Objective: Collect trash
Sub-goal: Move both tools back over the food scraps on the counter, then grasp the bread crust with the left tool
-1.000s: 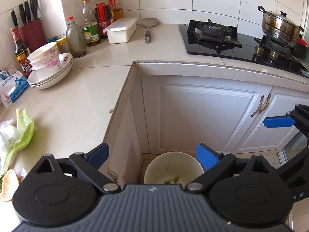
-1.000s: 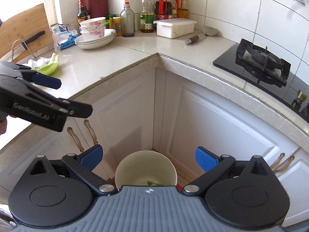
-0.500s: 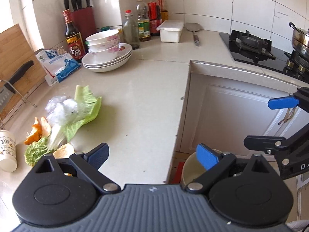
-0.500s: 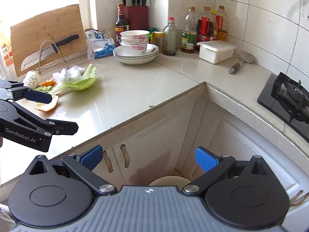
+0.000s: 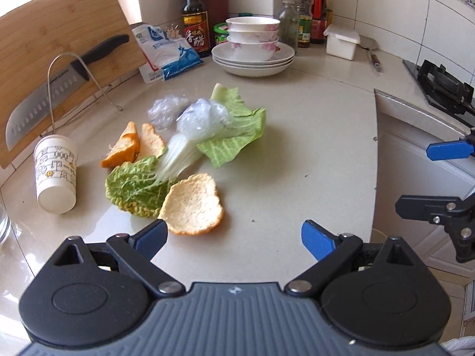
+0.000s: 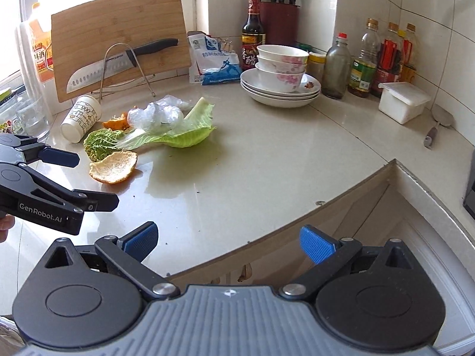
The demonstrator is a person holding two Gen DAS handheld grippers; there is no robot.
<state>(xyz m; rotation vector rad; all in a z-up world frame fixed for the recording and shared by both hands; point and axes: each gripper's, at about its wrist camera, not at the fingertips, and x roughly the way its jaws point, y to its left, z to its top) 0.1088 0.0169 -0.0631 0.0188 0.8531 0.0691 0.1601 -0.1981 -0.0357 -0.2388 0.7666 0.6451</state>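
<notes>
Trash (image 5: 190,160) is seen heaped on the pale counter (image 5: 297,154): a cupped orange peel (image 5: 193,204) lies nearest the left tool (image 5: 233,237), touching a crinkled dark-green leaf (image 5: 133,187), behind which smaller peel pieces (image 5: 130,145) are found. A larger pale-green cabbage leaf (image 5: 237,130) is spread further back, with crumpled clear plastic wrap (image 5: 204,115) resting on it. A paper cup (image 5: 55,175) is laid on its side just beside the leaves. The left tool is held over the counter with its blue-padded jaws spread wide and nothing between them; the cupped peel is placed just ahead of its left finger. The right tool (image 6: 230,238) is likewise spread and empty, and is held over the counter's edge, well apart from the trash. In the right wrist view the left tool (image 6: 89,178) is shown from the side at the left edge, near the peel. A cutting board (image 6: 118,38) with a knife (image 6: 118,63) is propped at the back, and stacked bowls (image 6: 280,68) on plates and several bottles (image 6: 365,59) are ranged along the tiled wall.
</notes>
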